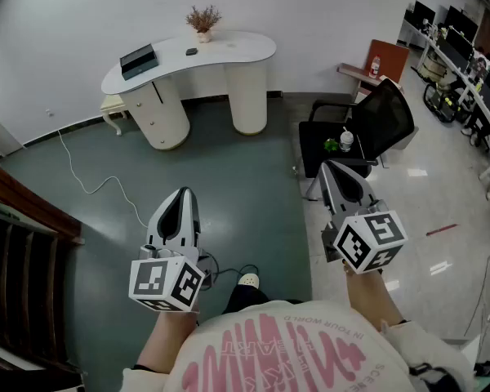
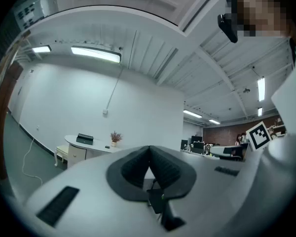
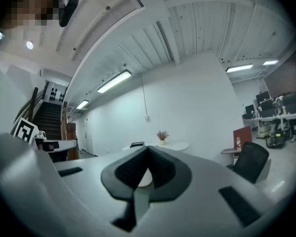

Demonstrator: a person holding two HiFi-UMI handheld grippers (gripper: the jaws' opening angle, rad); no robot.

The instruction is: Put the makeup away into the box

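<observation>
Box point(image 1: 138, 59) well beyond left hand-held gripper point(image 1: 182, 198)

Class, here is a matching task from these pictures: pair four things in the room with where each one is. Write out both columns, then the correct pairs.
Things
1. dark rectangular box
2. brown dried plant in a white pot
3. black office chair
4. white cable

Places
A. on the green floor, left of the white curved desk
B. just beyond the right gripper
C. left end of the desk top
D. back edge of the desk top, near its middle

Pairs: 1-C, 2-D, 3-B, 4-A
</observation>
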